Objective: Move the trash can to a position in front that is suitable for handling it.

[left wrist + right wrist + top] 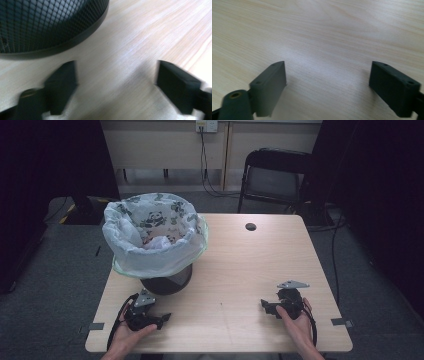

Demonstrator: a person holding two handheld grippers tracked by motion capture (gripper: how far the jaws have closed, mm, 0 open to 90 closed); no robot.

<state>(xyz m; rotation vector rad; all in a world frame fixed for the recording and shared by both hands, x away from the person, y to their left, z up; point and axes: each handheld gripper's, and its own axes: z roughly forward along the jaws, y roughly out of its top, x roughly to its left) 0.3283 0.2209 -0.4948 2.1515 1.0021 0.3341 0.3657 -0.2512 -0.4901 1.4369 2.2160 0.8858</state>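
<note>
You are holding a black two-jaw gripper in each hand at the near edge of the pale wood-grain table [240, 265], your hands coming in from the bottom of the high view. Your left gripper [163, 318] is sitting at the near left, just in front of the black mesh wastebasket [167, 281], and its jaws are standing wide apart with nothing between them; in the left gripper view you are looking past those spread jaws at bare wood and the curved dark base of the basket [50, 27], which is blurred there, so I cannot tell whether the jaw tips are touching the tabletop. Your right gripper [266, 306] is resting at the near right, well apart from the basket, its jaws likewise gaping over bare wood and clasping nothing. The wastebasket is standing upright on the left half of the table, lined with a white panda-print plastic bag [155, 232] folded over its rim. A small dark round hole [250, 226] is showing near the table's far edge, and a black folding chair [275, 175] is standing beyond the table.
</note>
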